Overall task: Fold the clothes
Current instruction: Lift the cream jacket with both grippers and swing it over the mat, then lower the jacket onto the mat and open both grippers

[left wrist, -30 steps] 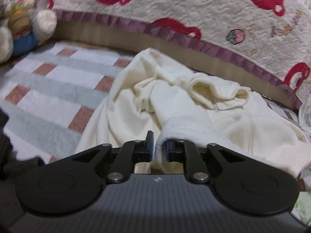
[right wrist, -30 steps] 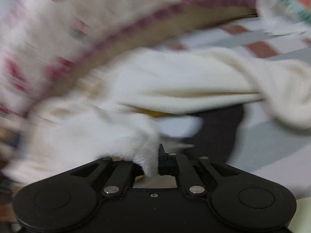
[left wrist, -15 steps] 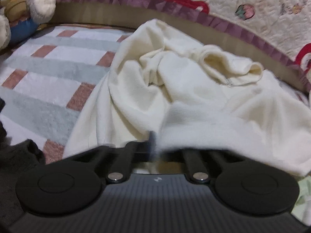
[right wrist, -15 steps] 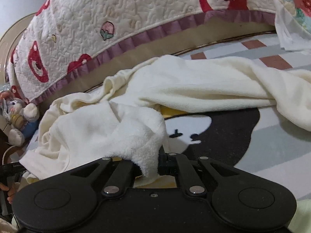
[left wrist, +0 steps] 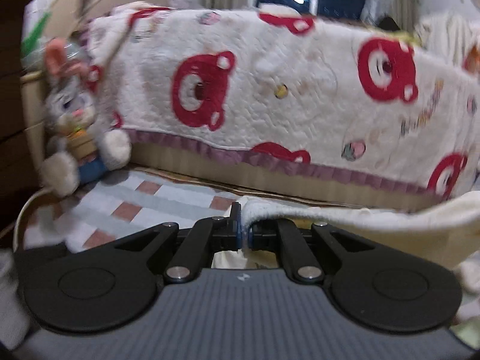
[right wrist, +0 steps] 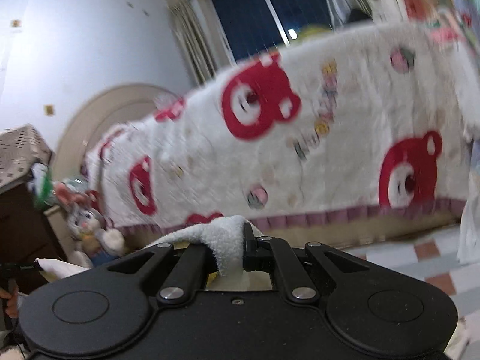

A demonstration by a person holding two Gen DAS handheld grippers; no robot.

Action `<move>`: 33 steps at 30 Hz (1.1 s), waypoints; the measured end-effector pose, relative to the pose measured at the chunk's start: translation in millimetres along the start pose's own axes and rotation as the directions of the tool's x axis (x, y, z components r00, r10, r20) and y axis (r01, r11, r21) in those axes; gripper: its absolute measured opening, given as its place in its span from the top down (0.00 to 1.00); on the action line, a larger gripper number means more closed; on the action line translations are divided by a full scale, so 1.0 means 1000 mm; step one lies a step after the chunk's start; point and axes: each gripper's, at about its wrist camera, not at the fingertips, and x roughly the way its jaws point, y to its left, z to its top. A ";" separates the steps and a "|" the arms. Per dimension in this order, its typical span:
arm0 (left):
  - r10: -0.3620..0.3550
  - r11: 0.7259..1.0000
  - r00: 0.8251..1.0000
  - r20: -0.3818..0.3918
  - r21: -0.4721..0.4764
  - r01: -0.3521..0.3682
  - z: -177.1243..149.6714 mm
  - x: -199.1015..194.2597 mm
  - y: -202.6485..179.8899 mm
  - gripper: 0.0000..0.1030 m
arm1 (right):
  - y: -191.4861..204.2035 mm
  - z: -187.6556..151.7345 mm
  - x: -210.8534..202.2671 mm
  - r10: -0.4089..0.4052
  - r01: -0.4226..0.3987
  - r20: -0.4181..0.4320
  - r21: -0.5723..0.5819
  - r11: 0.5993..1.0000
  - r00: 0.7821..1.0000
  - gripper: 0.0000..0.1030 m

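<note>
Both sets of jaws clamped tight on cloth. Left gripper point(left wrist: 246, 234) pinching the thin edge of a cream garment point(left wrist: 375, 228), blue pads nearly meeting, fabric trailing off toward 3 o'clock in a sagging band, clear of the mat below. Right gripper point(right wrist: 237, 252) biting a fluffy fold of the same garment point(right wrist: 222, 237), which humps over the left finger and drops away toward 8 o'clock. Garment strung between the two grippers, lifted off the floor.

Beyond both: a white quilt point(left wrist: 285, 90) printed with red bear heads, hung over a bed edge, purple frill along its hem, tan bed side beneath. In the left view, quilt spanning from 10 to 3 o'clock. Checked mat point(left wrist: 144, 201) in pale blue, white and brick squares at 9 o'clock of the left gripper; same mat point(right wrist: 426, 255) at 3 o'clock in the right view. Plush rabbit point(left wrist: 72, 120) seated at 9 o'clock against the bed in the left view, seen again point(right wrist: 90, 234) low at 8 o'clock in the right. Dark window point(right wrist: 249, 15) with curtains at 12 o'clock, pale wall point(right wrist: 75, 45) toward 10. Much of both views smeared by motion blur.
</note>
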 end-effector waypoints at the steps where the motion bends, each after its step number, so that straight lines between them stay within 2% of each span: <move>1: -0.004 1.000 0.999 -0.038 -0.026 0.003 -0.013 -0.008 0.004 0.96 | -0.005 -0.012 -0.008 -0.016 0.017 -0.021 0.013 1.000 1.000 0.96; 3: -0.009 0.999 0.984 -0.180 -0.041 0.002 -0.055 -0.007 0.007 0.96 | -0.022 -0.047 -0.017 -0.074 0.081 -0.111 0.060 0.995 0.991 0.96; 5: 0.029 1.000 0.949 -0.313 0.020 -0.023 -0.096 0.002 0.000 0.96 | -0.042 -0.093 -0.015 -0.139 0.172 -0.252 0.116 0.978 0.958 0.96; 6: 0.052 0.997 0.936 -0.347 0.075 -0.028 -0.110 0.006 -0.007 0.96 | -0.050 -0.111 -0.014 -0.167 0.213 -0.312 0.122 0.969 0.935 0.96; 7: 0.066 0.993 0.929 -0.364 0.113 -0.026 -0.117 0.007 -0.013 0.96 | -0.052 -0.120 -0.013 -0.189 0.235 -0.338 0.103 0.966 0.922 0.96; 8: 0.059 0.992 0.934 -0.353 0.122 -0.016 -0.112 0.005 -0.016 0.96 | -0.052 -0.122 -0.014 -0.195 0.239 -0.341 0.091 0.967 0.920 0.96; 13: 0.021 0.993 0.964 -0.264 0.118 0.011 -0.066 -0.025 -0.020 0.96 | -0.038 -0.075 -0.044 -0.132 0.152 -0.201 0.086 0.985 0.971 0.96; 14: 0.014 0.994 0.966 -0.258 0.111 0.016 -0.061 -0.035 -0.017 0.96 | -0.035 -0.070 -0.052 -0.126 0.142 -0.184 0.077 0.987 0.975 0.96; 16: -0.010 0.995 0.959 -0.284 0.088 0.037 -0.062 -0.047 -0.010 0.96 | -0.034 -0.075 -0.064 -0.128 0.145 -0.195 0.078 0.986 0.972 0.96; 18: -0.036 0.997 0.932 -0.361 0.050 0.058 -0.078 -0.046 -0.004 0.96 | -0.043 -0.094 -0.070 -0.132 0.164 -0.253 0.107 0.981 0.958 0.96; 19: -0.032 0.997 0.910 -0.414 0.047 0.057 -0.091 -0.042 -0.003 0.96 | -0.047 -0.106 -0.072 -0.136 0.176 -0.288 0.118 0.977 0.948 0.96; 22: -0.004 0.996 0.829 -0.559 0.073 0.054 -0.131 -0.022 -0.005 0.96 | -0.061 -0.154 -0.064 -0.149 0.226 -0.428 0.133 0.965 0.891 0.96; 24: -0.046 0.997 0.773 -0.633 0.017 0.073 -0.149 -0.009 -0.001 0.96 | -0.064 -0.178 -0.057 -0.157 0.241 -0.498 0.108 0.964 0.853 0.96; 25: -0.063 0.997 0.755 -0.652 -0.009 0.075 -0.153 -0.004 0.001 0.96 | -0.064 -0.183 -0.056 -0.160 0.243 -0.514 0.096 0.965 0.843 0.96; 26: -0.071 0.997 0.743 -0.665 -0.019 0.078 -0.155 -0.001 0.002 0.96 | -0.064 -0.185 -0.056 -0.154 0.239 -0.519 0.100 0.966 0.841 0.96; 29: -0.039 0.995 0.737 -0.675 0.043 0.092 -0.149 0.001 -0.002 0.95 | -0.065 -0.178 -0.054 -0.135 0.221 -0.532 0.101 0.970 0.836 0.95; 30: -0.031 0.993 0.730 -0.683 0.062 0.100 -0.149 0.000 -0.004 0.93 | -0.065 -0.176 -0.054 -0.128 0.213 -0.539 0.099 0.972 0.833 0.88; 31: -0.022 0.991 0.724 -0.690 0.081 0.108 -0.148 -0.001 -0.006 0.93 | -0.062 -0.174 -0.054 -0.113 0.196 -0.557 0.091 0.976 0.823 0.87; 33: -0.055 0.984 0.717 -0.695 0.085 0.157 -0.141 -0.011 -0.011 0.87 | -0.055 -0.171 -0.052 -0.063 0.123 -0.616 0.055 0.991 0.785 0.87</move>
